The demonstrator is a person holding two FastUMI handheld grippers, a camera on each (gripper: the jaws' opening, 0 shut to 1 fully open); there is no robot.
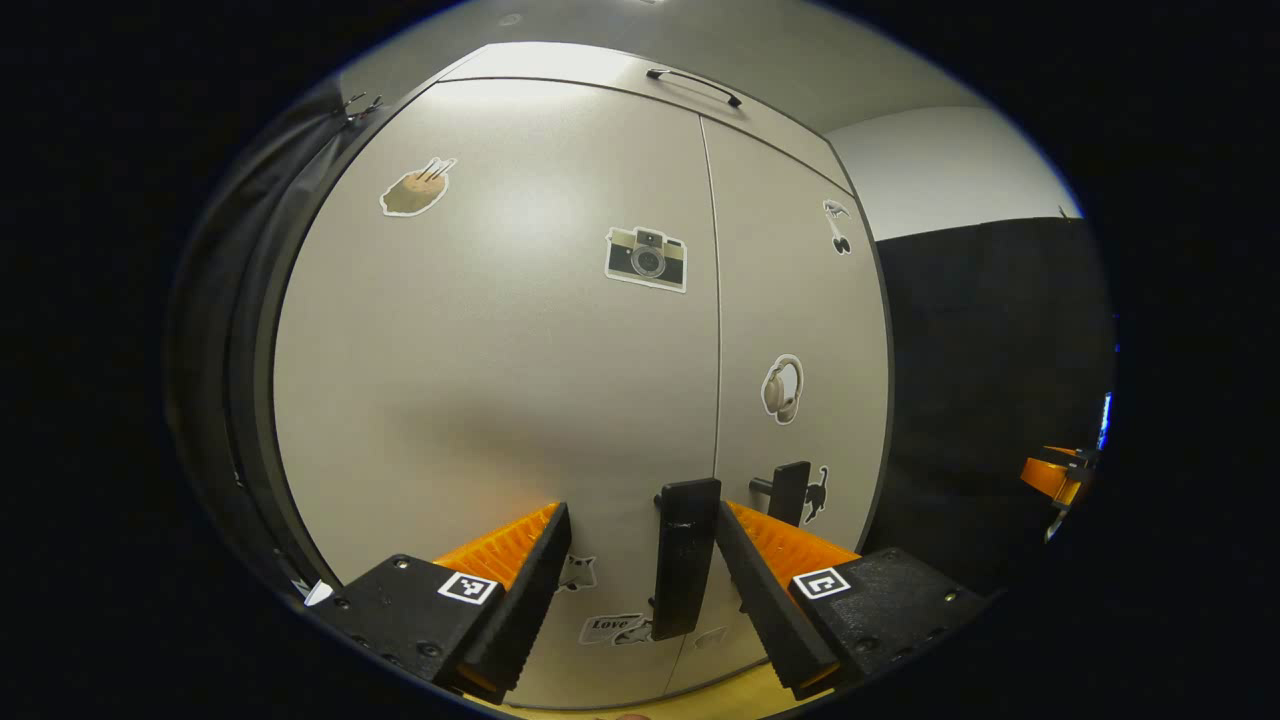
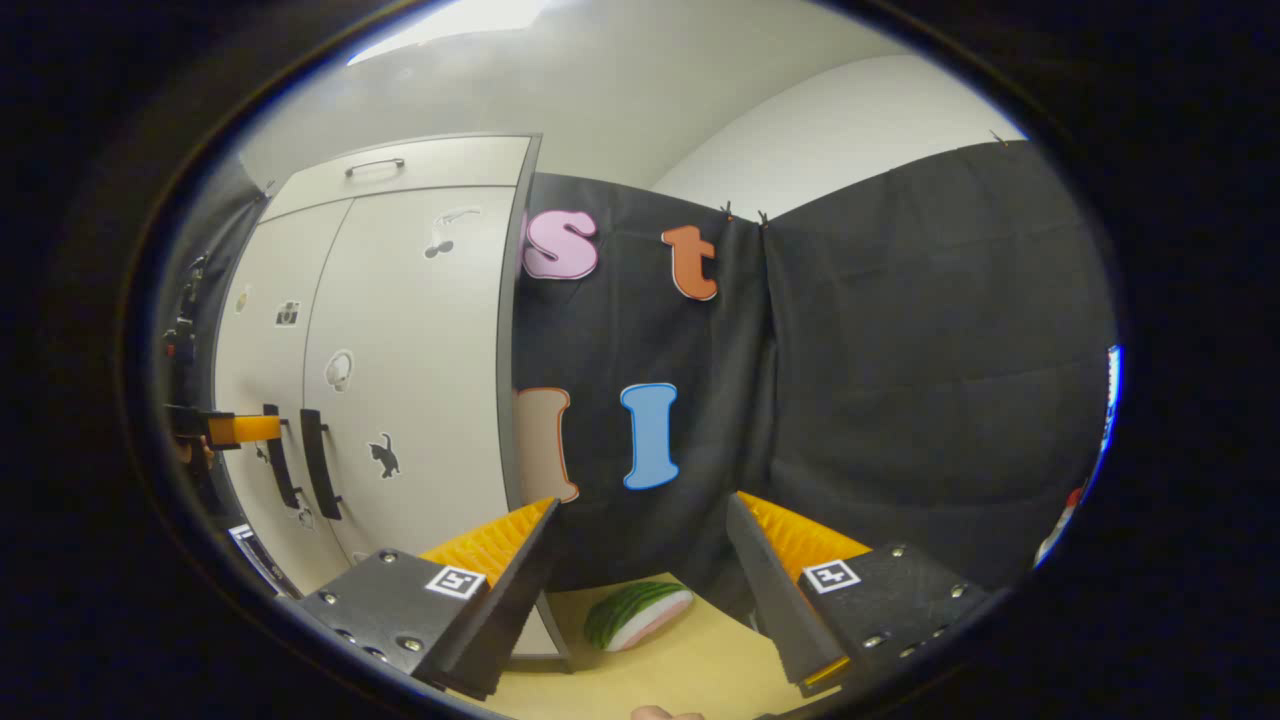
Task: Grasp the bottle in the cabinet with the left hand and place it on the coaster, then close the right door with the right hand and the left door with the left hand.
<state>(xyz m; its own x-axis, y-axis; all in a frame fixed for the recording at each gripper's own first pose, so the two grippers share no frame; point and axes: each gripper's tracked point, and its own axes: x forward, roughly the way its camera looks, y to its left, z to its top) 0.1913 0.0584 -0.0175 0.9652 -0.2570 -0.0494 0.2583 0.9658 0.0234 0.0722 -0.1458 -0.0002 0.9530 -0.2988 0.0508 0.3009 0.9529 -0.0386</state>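
Black left-door handle (image 1: 684, 560) between parted fingers (image 1: 530, 585).

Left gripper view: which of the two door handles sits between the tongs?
The left door's handle, the nearer, larger black bar between the open left tongs. The right door's handle sits farther back, right of the door seam, outside the gap.

Light wooden tabletop (image 2: 650, 665), pale yellow. Grey cabinet (image 2: 420, 380) stands directly on it, both doors shut, base edge meeting the wood. A watermelon-slice toy (image 2: 637, 613) lies on the tabletop just beside the cabinet's right corner, close to the black cloth wall.
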